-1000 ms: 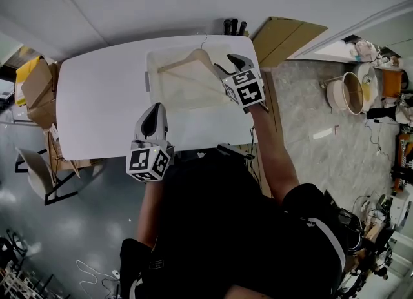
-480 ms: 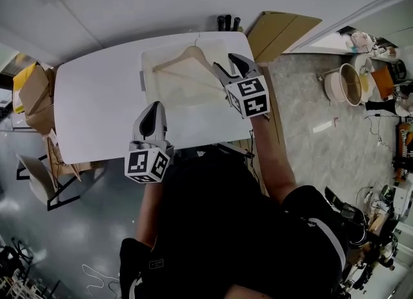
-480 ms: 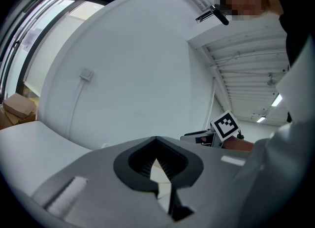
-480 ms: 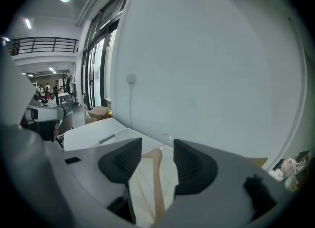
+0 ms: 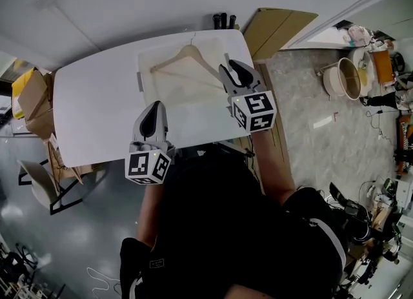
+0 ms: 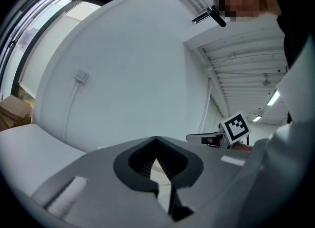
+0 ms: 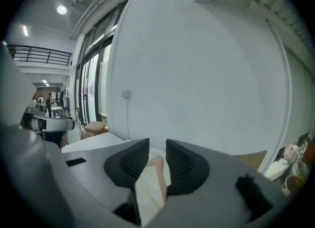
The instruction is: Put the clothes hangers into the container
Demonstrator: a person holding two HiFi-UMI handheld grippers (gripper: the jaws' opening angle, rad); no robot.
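Nearby, cardboard boxes (image 5: pixel 31 94) sit beside the table (image 5: pixel 90 117) (hanger (image 5: pixel 188 51) inside container (image 5: pixel 169 92)).

A wooden hanger (image 5: pixel 187 50) lies in the container (image 5: pixel 169 92) on the white table (image 5: pixel 90 110).

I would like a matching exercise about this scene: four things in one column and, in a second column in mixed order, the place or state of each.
Things:
1. hanger
2. left tool
3. right tool
4. cardboard boxes

Places or states:
A. jaws apart, holding nothing
B. beside the table's end, at the head view's left
C. lying inside the container
D. jaws together, holding nothing

Pairs: 1-C, 2-D, 3-A, 4-B.

Note: the right tool's jaws have just been closing, with nothing between them.
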